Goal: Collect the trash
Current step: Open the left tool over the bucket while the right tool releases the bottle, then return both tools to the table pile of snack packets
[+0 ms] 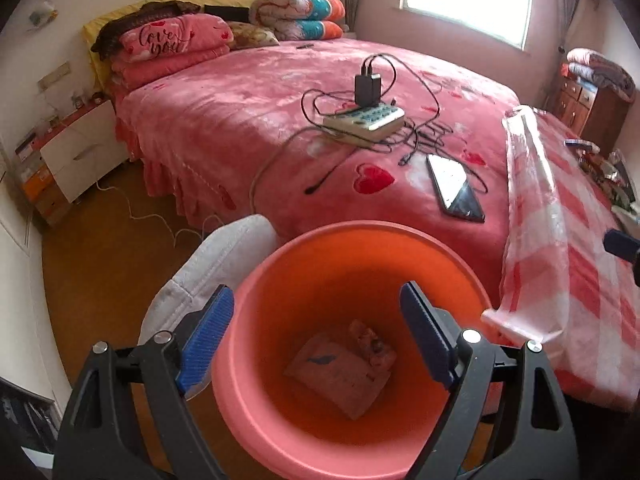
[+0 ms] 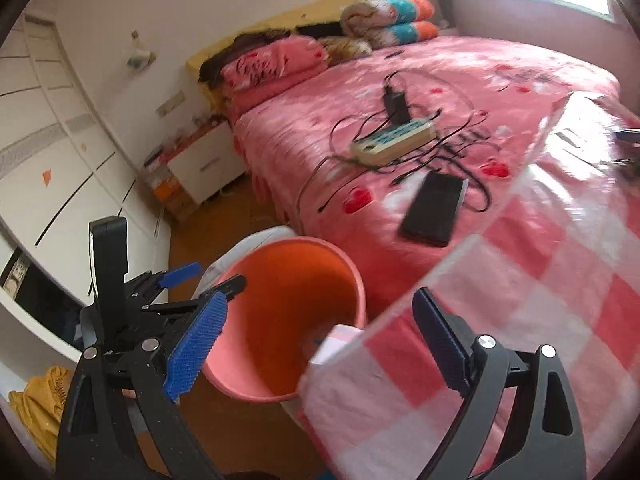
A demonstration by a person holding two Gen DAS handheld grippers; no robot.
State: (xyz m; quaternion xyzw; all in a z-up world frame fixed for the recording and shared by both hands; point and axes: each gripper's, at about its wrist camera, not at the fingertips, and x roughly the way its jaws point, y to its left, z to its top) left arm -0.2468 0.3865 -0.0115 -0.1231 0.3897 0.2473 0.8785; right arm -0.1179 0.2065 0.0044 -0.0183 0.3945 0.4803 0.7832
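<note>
My left tongs (image 1: 316, 338) hang with fingers wide apart and nothing between them, right over the mouth of the orange bin (image 1: 256, 300). Straight below them, on the bin's floor, lie a flat paper wrapper (image 1: 336, 372) and a crumpled scrap; any print on them is unreadable. My right tongs (image 2: 320, 334) are likewise spread and empty, just beside the bin's rim, over the checked cloth's (image 2: 540, 280) edge. Beyond, a pillow (image 1: 160, 38) reads "love you".
</note>
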